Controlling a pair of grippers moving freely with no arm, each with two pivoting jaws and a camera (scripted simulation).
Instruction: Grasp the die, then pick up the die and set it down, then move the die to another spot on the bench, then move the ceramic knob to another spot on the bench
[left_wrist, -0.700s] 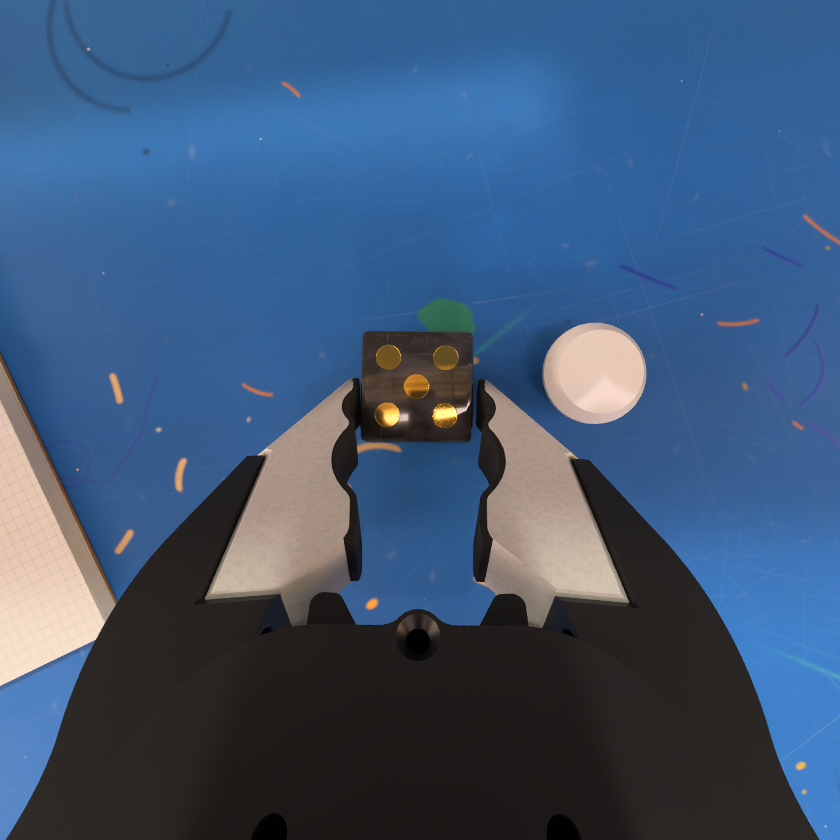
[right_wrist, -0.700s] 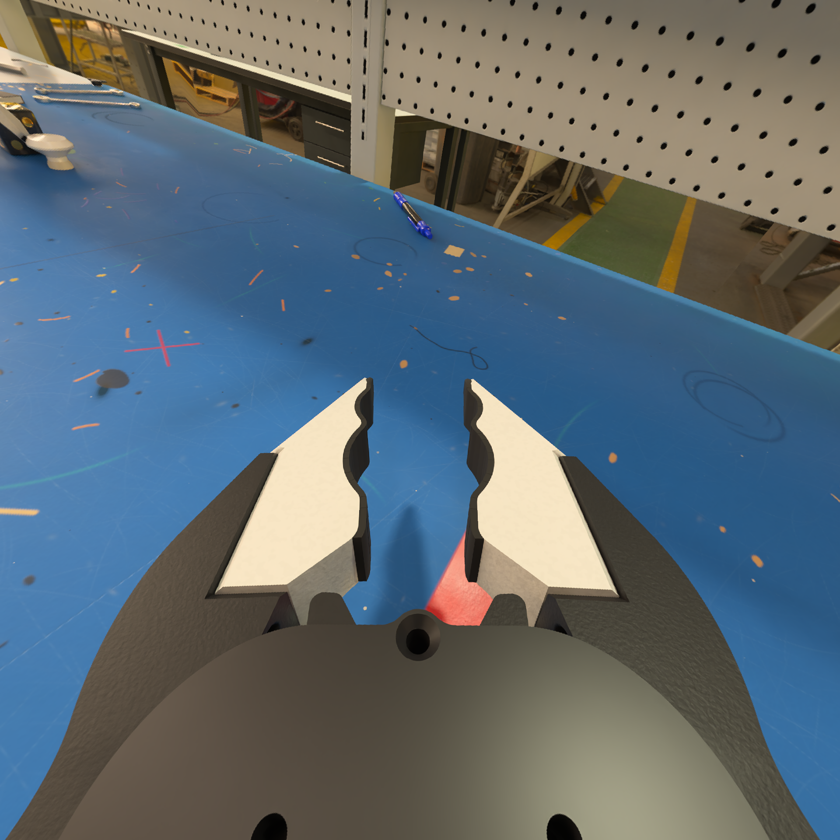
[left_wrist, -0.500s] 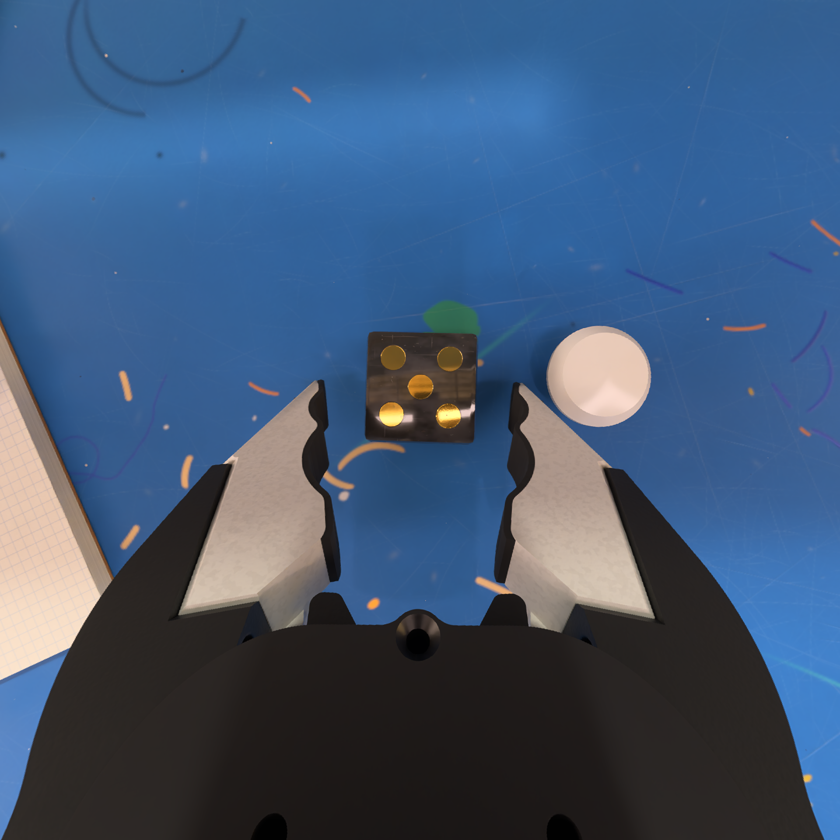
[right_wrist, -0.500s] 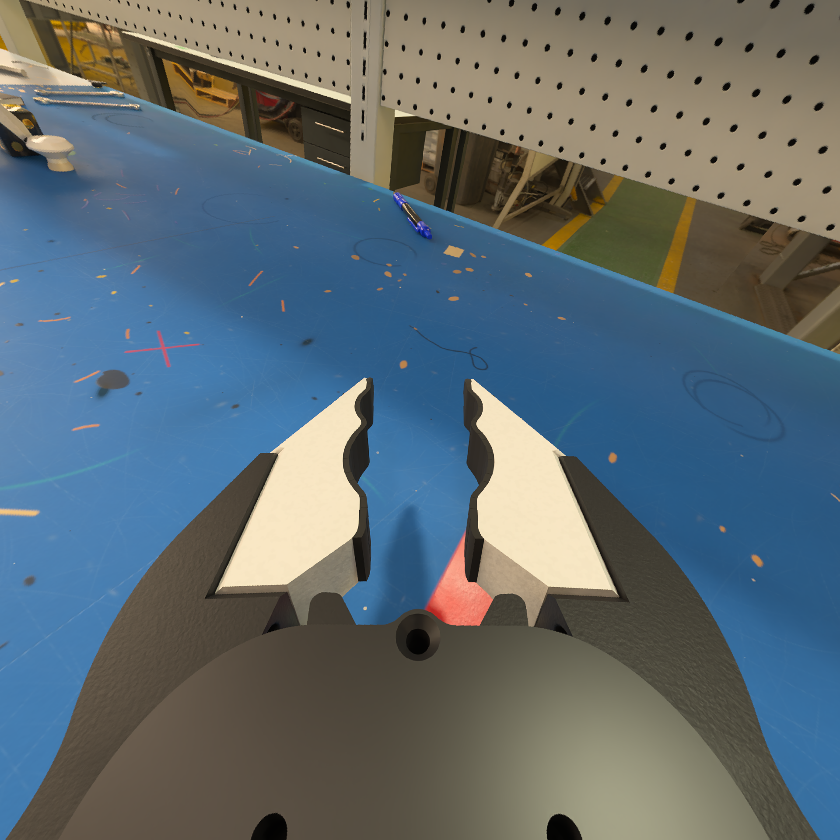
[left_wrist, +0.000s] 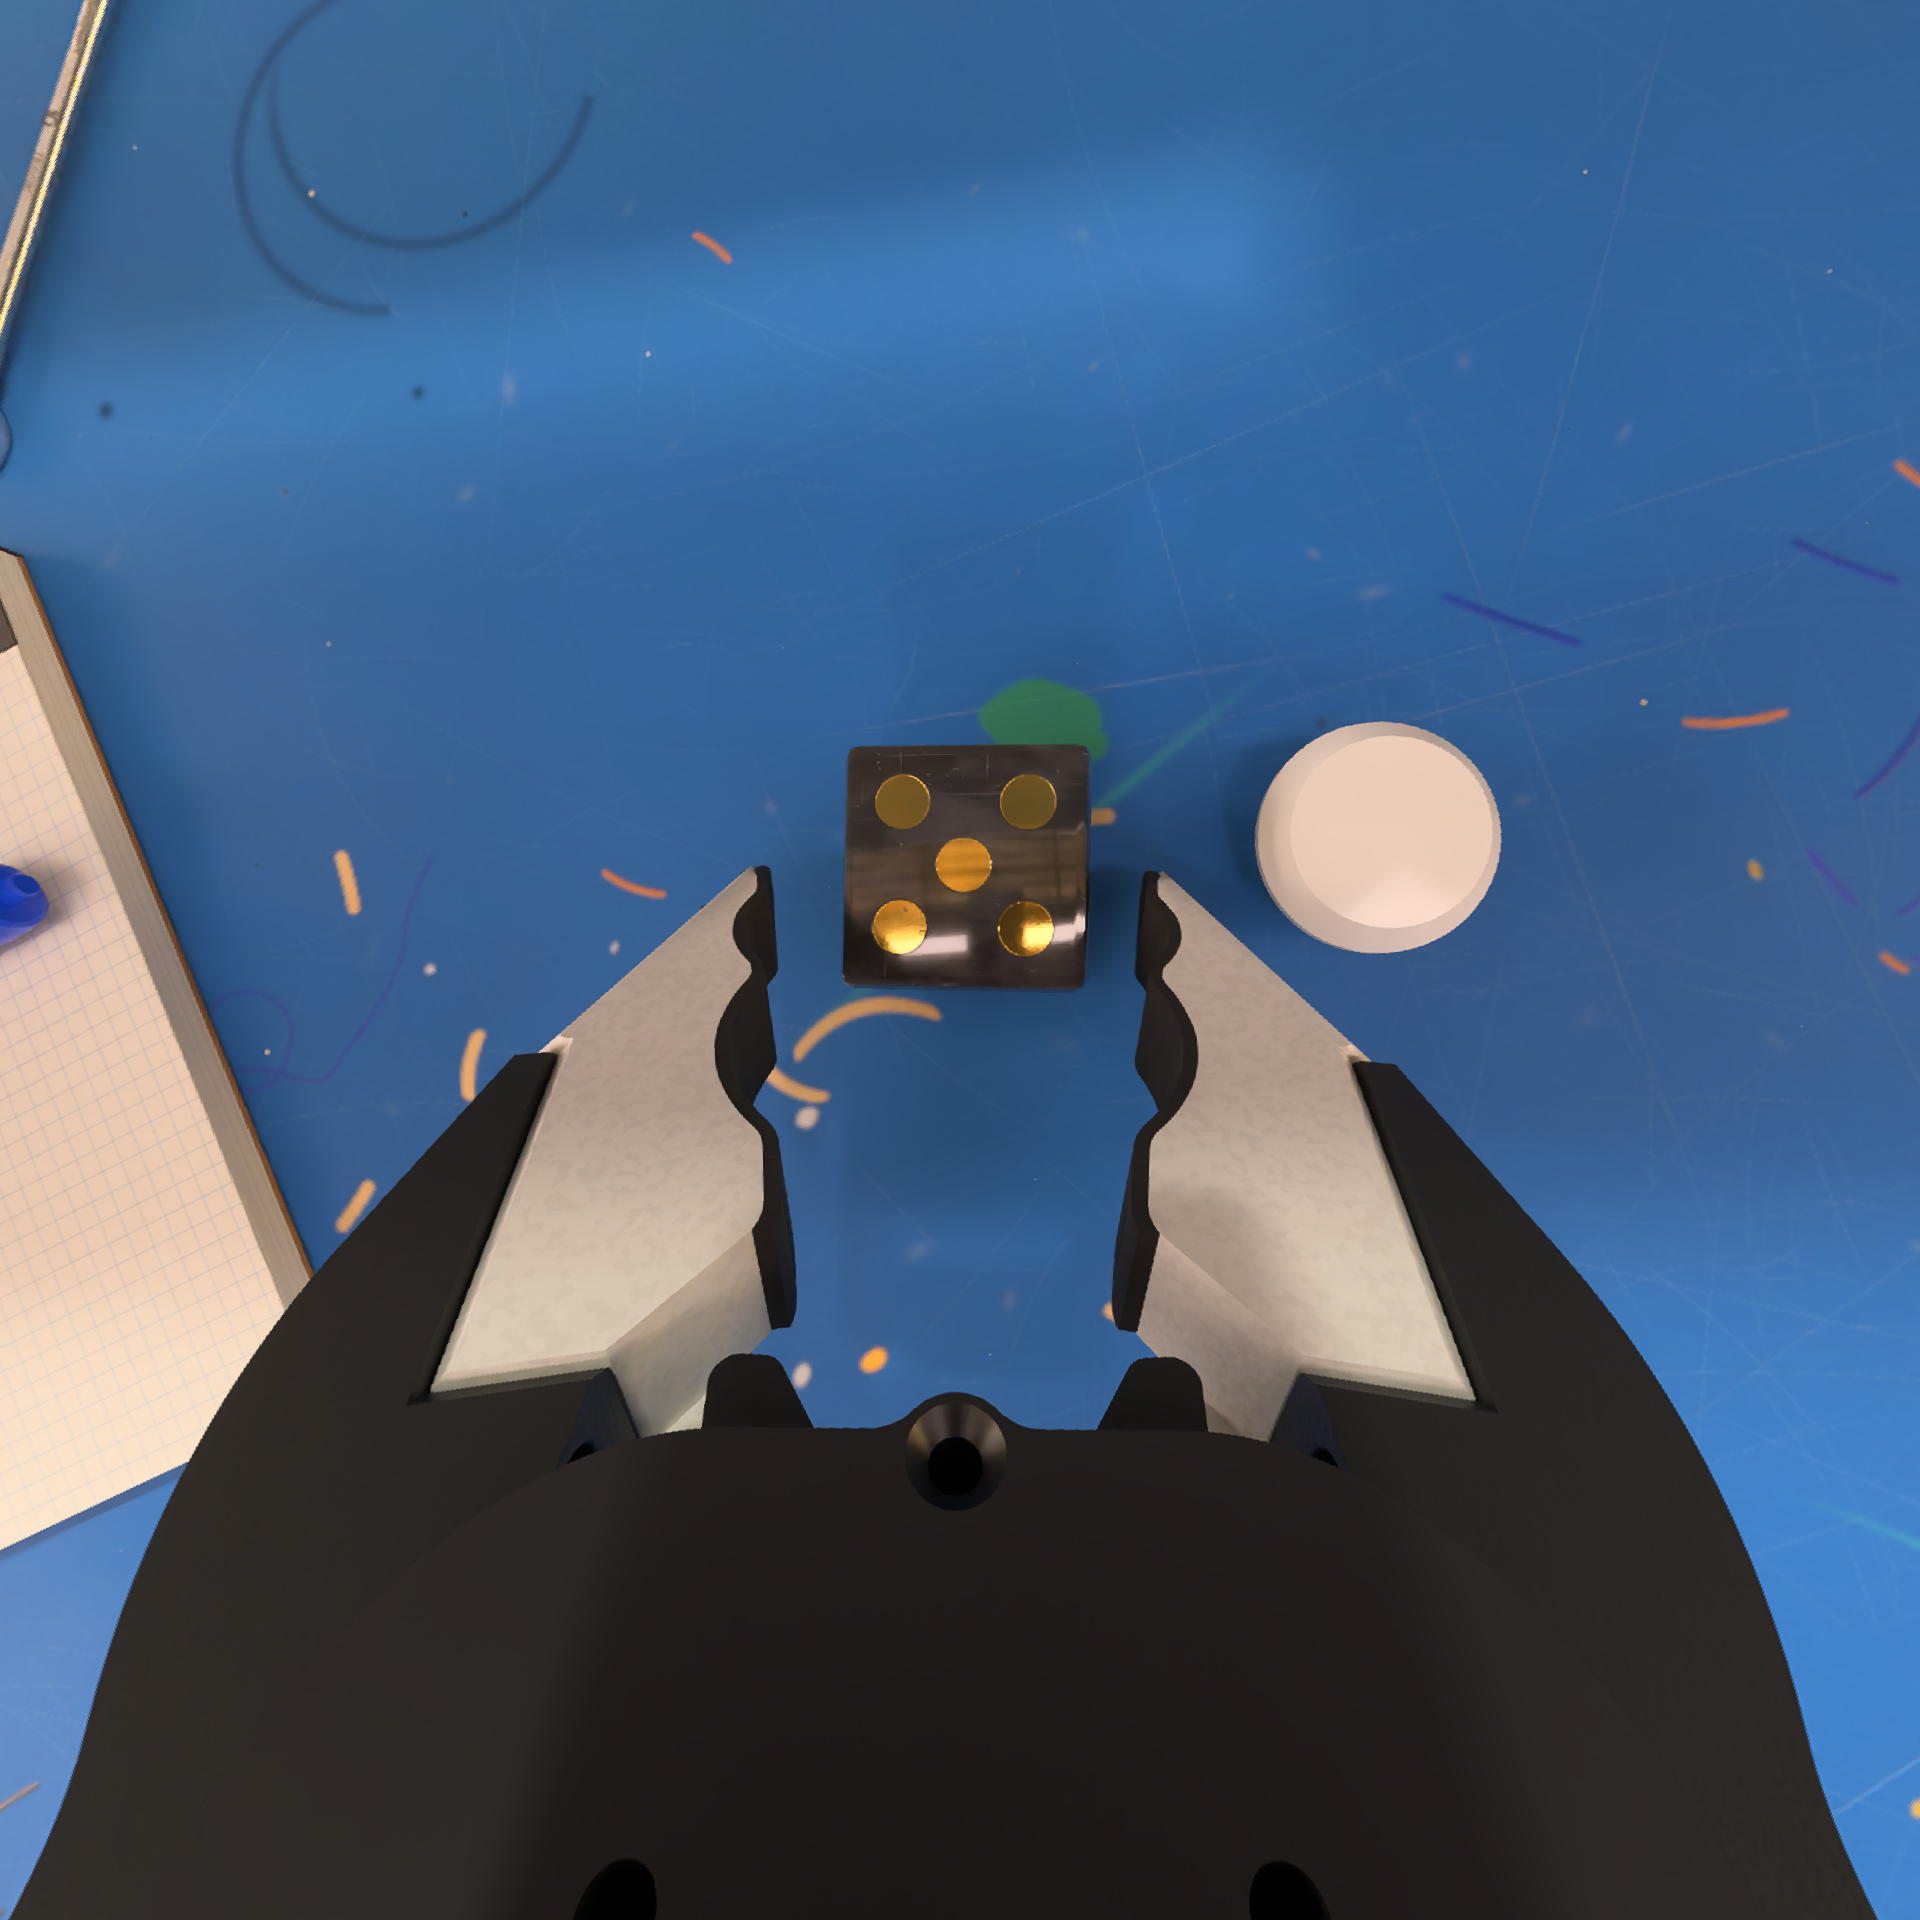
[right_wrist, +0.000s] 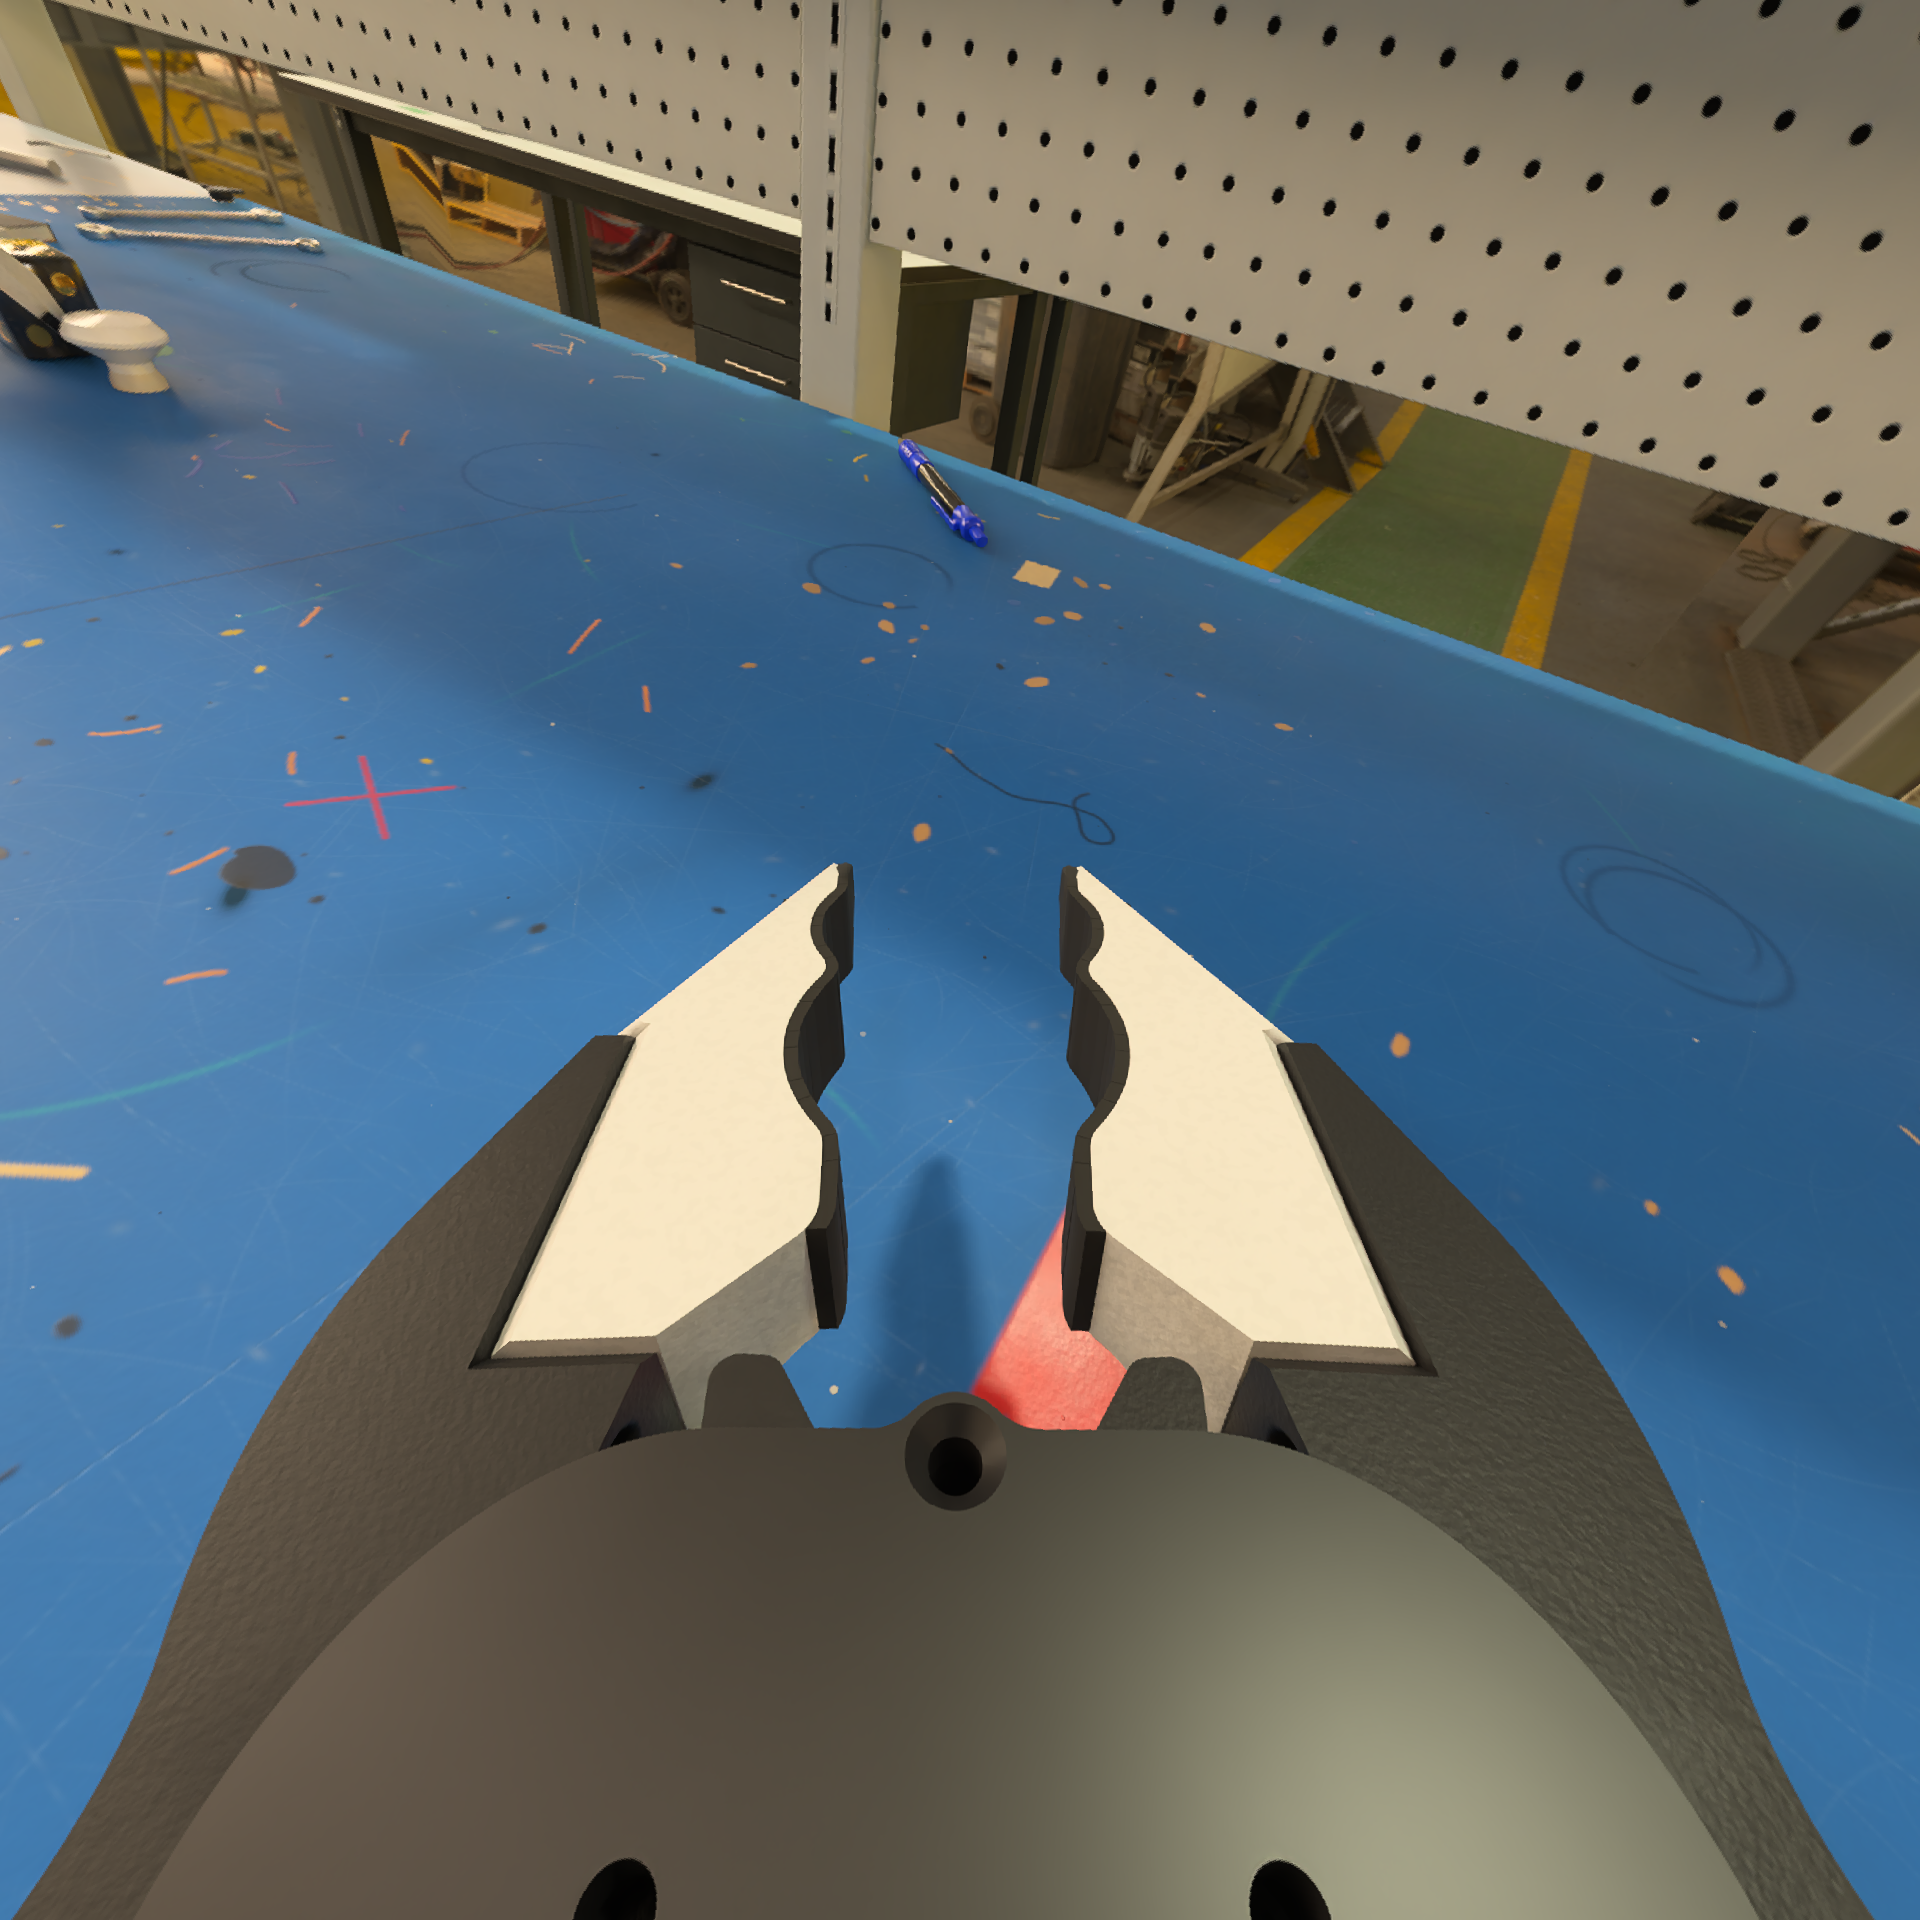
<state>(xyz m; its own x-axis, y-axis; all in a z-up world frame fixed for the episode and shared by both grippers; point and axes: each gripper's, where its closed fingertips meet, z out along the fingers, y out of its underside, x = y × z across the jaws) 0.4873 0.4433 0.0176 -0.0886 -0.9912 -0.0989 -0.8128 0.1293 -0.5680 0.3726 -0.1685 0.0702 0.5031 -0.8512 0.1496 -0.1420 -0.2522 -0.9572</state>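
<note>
Black with five gold pips up, the die (left_wrist: 964, 868) sits flat on the blue bench (left_wrist: 1143, 312) in the left wrist view, straddled by the left gripper (left_wrist: 954, 894), whose jaws stand wide apart and clear of both sides, probably aligned for a square pinch. One white ceramic knob (left_wrist: 1377, 836) stands just beside the die; one gridded notepad (left_wrist: 104, 1091) lies at the edge.

In the right wrist view, the right gripper (right_wrist: 956, 883) hangs over bare bench, jaws parted, holding nothing, likely parked clear. One blue pen (right_wrist: 940, 506) lies near the far edge, and the knob shows far off.
</note>
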